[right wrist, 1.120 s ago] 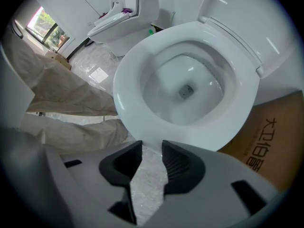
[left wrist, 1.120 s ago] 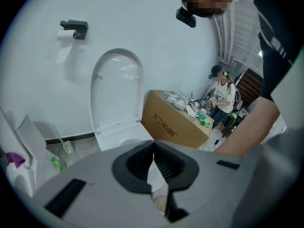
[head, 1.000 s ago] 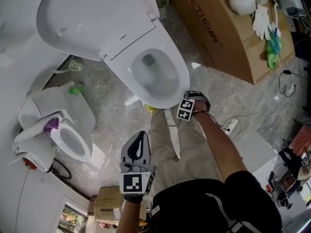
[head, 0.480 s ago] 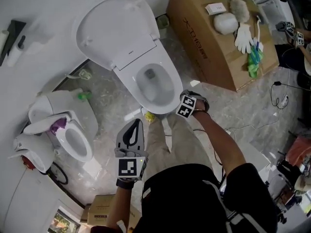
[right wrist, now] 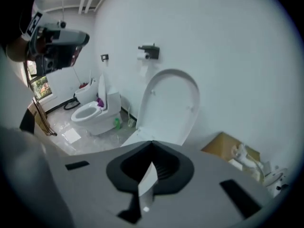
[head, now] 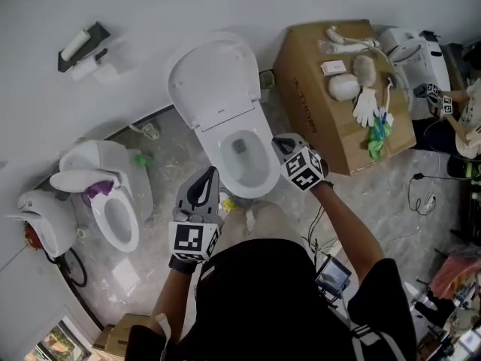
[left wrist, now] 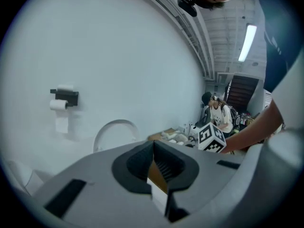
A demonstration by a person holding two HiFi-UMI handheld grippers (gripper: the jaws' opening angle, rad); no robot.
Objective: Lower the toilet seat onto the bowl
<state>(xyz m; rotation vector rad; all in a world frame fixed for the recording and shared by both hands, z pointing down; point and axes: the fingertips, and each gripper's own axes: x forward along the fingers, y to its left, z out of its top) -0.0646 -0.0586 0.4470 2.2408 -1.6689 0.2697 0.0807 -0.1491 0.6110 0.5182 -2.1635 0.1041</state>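
Toilet seat (head: pixel 213 80) stands raised; left gripper (head: pixel 213 173) and right gripper (head: pixel 277 141) (jaws together) empty.

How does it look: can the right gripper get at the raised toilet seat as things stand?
Probably yes. The right gripper hangs over the bowl, and the raised toilet seat stands just behind the bowl with nothing between them. Its jaws are shut and empty.

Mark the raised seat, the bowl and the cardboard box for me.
seat (head: pixel 212 77): head view, middle of its raised face.
bowl (head: pixel 255 188): head view, front rim.
box (head: pixel 323 126): head view, bare part of its top panel.
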